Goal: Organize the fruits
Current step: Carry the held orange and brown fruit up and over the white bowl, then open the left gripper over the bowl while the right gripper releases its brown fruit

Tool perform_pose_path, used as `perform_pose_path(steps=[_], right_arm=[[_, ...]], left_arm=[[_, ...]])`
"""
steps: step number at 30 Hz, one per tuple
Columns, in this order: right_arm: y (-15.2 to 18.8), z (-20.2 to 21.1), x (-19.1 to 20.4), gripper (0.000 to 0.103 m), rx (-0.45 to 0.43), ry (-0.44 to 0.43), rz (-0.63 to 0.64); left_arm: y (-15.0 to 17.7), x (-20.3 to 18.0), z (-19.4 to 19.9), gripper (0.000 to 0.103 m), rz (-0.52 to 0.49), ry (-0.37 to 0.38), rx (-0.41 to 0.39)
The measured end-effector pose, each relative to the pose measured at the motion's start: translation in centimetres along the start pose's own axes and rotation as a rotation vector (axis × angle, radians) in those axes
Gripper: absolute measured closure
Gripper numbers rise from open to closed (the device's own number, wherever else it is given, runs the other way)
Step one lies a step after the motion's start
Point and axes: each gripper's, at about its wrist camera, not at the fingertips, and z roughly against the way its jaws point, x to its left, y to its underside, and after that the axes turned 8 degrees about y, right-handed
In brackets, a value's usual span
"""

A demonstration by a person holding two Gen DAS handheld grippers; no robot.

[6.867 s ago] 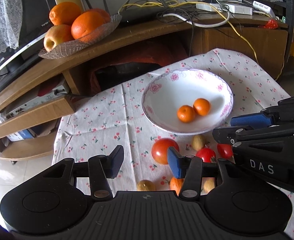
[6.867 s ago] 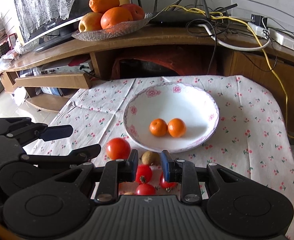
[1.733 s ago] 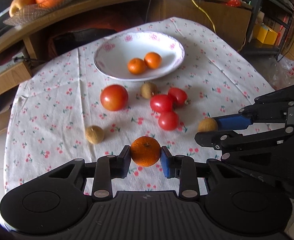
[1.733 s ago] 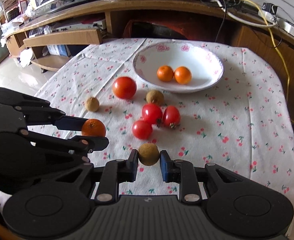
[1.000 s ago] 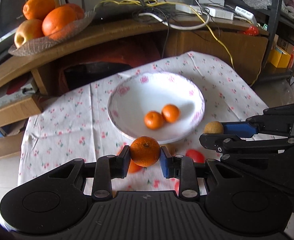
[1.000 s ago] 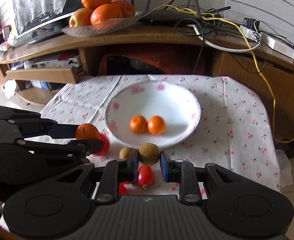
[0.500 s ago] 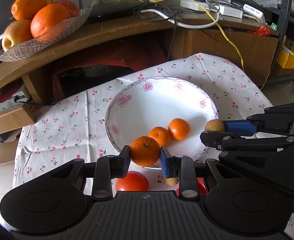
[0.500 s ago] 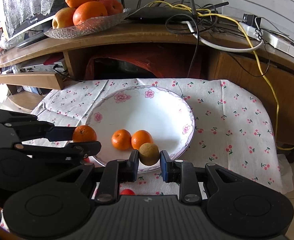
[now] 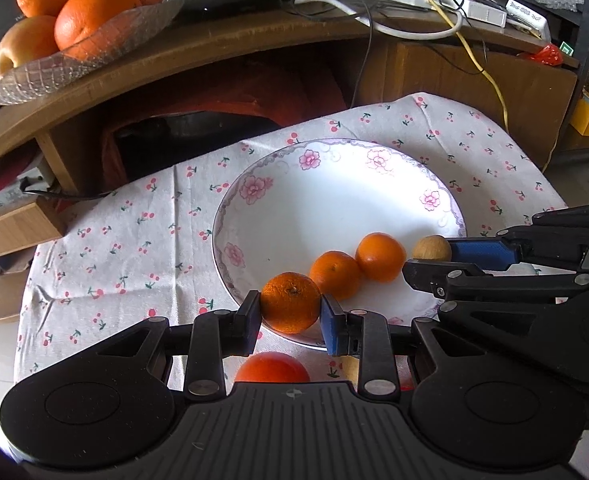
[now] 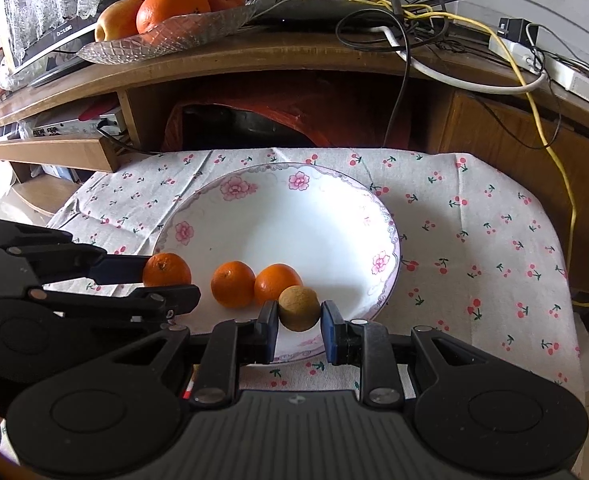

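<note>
My left gripper pinches a mandarin squarely between its two pads, stem dimple facing up and a little toward me; the fruit is round, with no long axis to speak of. It hangs over the 7 o'clock rim of the white floral bowl. My right gripper clamps a small brown fruit, also round, centred between the pads over the bowl's 6 o'clock edge. Two mandarins lie touching each other in the bowl, at 11 o'clock from the brown fruit. A red tomato sits on the cherry-print tablecloth, just below my left pads.
</note>
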Motion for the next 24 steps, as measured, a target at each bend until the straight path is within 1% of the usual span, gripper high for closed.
perform_pose_path(steps=[10, 17, 24], right_arm=[[-0.4, -0.5, -0.5, 0.077, -0.009, -0.004, -0.014], [-0.6, -0.6, -0.9, 0.077, -0.004, -0.010, -0.036], [-1.0, 0.0, -1.2, 0.077, -0.021, -0.016, -0.060]], left_arm=[[-0.1, -0.1, -0.3, 0.063, -0.008, 0.002, 0.002], [-0.1, 0.0, -0.1, 0.058, -0.004, -0.005, -0.003], [-0.4, 0.2, 0.6, 0.052, 0.005, -0.005, -0.028]])
